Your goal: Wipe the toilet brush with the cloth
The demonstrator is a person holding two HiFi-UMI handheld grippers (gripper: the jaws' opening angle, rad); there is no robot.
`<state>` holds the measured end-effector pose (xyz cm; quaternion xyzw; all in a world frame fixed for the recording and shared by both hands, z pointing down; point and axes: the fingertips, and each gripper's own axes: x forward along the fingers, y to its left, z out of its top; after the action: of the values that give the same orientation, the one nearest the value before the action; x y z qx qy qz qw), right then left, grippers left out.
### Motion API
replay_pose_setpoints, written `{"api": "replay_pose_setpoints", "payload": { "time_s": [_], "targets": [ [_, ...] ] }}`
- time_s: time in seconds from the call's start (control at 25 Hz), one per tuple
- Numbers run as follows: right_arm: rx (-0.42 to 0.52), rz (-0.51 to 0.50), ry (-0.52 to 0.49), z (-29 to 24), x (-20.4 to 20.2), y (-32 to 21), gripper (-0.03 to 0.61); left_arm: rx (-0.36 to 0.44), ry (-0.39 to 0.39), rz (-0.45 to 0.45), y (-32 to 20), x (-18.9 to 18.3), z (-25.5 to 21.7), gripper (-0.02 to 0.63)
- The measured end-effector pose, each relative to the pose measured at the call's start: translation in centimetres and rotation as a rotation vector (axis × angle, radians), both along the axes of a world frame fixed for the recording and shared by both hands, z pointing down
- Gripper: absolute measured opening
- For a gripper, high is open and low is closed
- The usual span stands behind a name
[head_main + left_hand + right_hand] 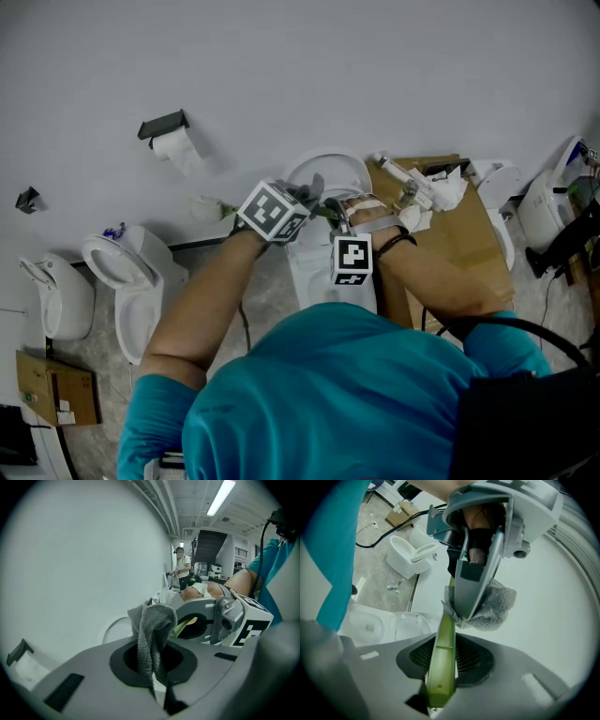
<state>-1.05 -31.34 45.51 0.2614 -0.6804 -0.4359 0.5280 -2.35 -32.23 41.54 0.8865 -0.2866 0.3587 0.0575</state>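
Note:
In the left gripper view a grey knitted cloth [152,630] stands up from between the jaws of my left gripper [157,677], which is shut on it. My right gripper [440,667] is shut on the toilet brush's pale green handle [443,653], which runs forward and up. In the right gripper view the left gripper [480,569] presses the cloth [494,609] against the handle's far part. The brush head is hidden. In the head view both grippers meet over a white toilet [314,272], the left gripper [298,202] just left of the right gripper [342,230].
More white toilets [122,272] stand along the wall at left. A toilet-roll holder [164,127] hangs on the white wall. An open cardboard box [469,230] with clutter sits at right, another box [52,384] at lower left. A person [182,569] stands far off.

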Motion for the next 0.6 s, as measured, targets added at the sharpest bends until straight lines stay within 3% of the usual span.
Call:
{"api": "replay_pose_setpoints", "payload": {
  "time_s": [0.36, 0.6],
  "targets": [
    [0.005, 0.008, 0.006, 0.4, 0.5, -0.1, 0.094, -0.032, -0.034, -0.002, 0.3, -1.5, 0.7, 0.02],
    [-0.014, 0.032, -0.042, 0.4, 1.1, -0.6, 0.083, -0.037, -0.071, -0.003, 0.3, -2.4, 1.2, 0.02]
  ]
}}
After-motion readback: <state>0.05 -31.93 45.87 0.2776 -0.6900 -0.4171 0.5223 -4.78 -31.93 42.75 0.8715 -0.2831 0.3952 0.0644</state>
